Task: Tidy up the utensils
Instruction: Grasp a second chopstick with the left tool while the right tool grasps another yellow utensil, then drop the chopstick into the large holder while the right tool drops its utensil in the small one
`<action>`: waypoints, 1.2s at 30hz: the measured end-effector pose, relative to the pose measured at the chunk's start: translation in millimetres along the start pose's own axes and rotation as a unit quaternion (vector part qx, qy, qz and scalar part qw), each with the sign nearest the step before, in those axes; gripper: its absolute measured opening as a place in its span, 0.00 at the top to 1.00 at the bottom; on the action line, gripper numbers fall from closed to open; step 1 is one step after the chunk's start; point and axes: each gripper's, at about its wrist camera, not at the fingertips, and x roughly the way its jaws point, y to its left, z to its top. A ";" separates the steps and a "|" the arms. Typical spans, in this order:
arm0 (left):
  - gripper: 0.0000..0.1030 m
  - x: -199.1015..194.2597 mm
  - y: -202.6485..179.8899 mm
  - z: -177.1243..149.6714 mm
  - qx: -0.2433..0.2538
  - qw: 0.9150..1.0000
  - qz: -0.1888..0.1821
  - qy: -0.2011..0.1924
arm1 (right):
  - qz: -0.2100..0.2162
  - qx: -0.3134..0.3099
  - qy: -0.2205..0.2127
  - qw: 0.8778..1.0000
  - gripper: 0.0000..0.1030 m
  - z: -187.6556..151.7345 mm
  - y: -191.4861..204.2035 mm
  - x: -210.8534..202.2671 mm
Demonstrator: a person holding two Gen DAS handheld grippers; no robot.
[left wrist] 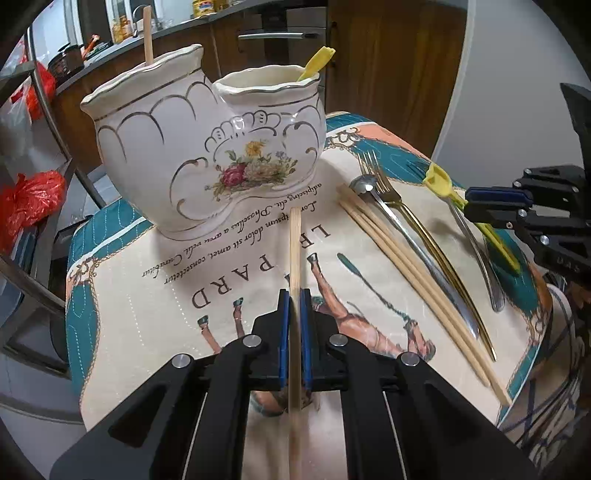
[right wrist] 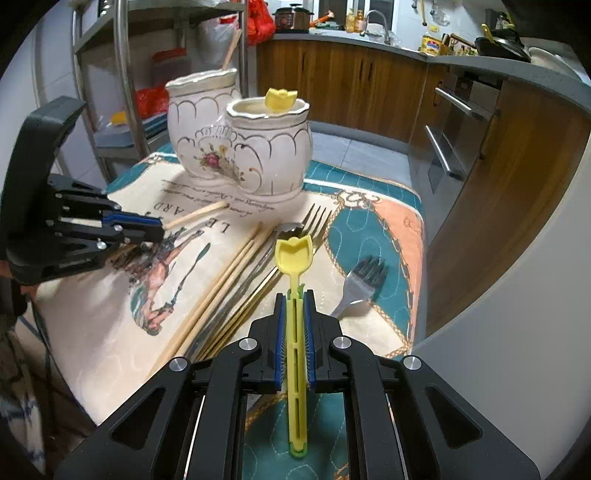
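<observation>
A white two-pot ceramic holder with gold trim and a flower print stands at the far side of the mat; it also shows in the right wrist view. One pot holds a wooden chopstick, the other a yellow plastic spoon. My left gripper is shut on a wooden chopstick pointing at the holder. My right gripper is shut on a yellow plastic spoon, above the mat. Loose chopsticks, a metal spoon and forks lie on the mat.
A printed cloth mat covers the small table. Another fork lies at the right of the mat. A metal shelf rack with red bags stands at the left. Wooden kitchen cabinets and an oven are behind.
</observation>
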 end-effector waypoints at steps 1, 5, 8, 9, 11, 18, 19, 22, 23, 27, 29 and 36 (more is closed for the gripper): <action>0.94 -0.8 0.5 -0.2 0.002 1.000 -0.002 0.001 | 0.000 -0.003 0.004 1.000 0.90 -0.4 0.6 1.1; 0.94 -2.3 1.6 -1.4 0.014 1.000 -0.012 0.011 | 0.001 -0.011 0.026 1.000 0.90 -1.1 3.7 10.8; 0.94 -2.6 4.2 -3.5 0.017 1.000 -0.014 0.018 | 0.000 -0.009 0.035 0.999 0.90 2.0 4.4 16.6; 0.94 -3.8 5.3 -6.0 0.017 1.000 -0.013 0.022 | -0.001 -0.008 0.037 0.999 0.90 2.9 4.5 17.6; 0.94 -4.2 6.0 -9.5 0.018 0.999 -0.013 0.028 | -0.004 -0.009 0.041 0.999 0.90 6.9 5.2 19.9; 0.90 -1.1 5.7 -13.5 0.017 0.999 -0.020 0.033 | -0.021 -0.019 0.062 0.998 0.89 8.6 10.8 30.4; 0.90 -1.1 5.7 -13.5 0.017 0.999 -0.021 0.031 | -0.020 -0.020 0.062 0.998 0.89 8.5 11.3 31.2; 0.90 -0.4 5.9 -13.1 0.018 0.999 -0.025 0.026 | -0.016 -0.016 0.053 0.998 0.89 9.6 11.2 27.2; 0.91 -1.2 6.3 -13.6 0.020 0.999 -0.027 0.024 | -0.016 -0.014 0.045 0.999 0.89 10.7 10.5 23.3; 0.94 -8.2 9.5 -12.7 0.020 0.999 -0.031 0.005 | -0.014 0.004 0.015 1.000 0.89 16.7 4.8 7.6; 0.94 -16.1 13.1 -11.9 0.017 0.999 -0.031 -0.008 | -0.011 0.009 -0.004 1.000 0.89 21.5 4.0 -1.3; 0.94 -53.0 24.2 -6.0 0.020 0.994 -0.043 -0.099 | 0.015 0.034 -0.094 0.995 0.89 44.5 6.3 -31.4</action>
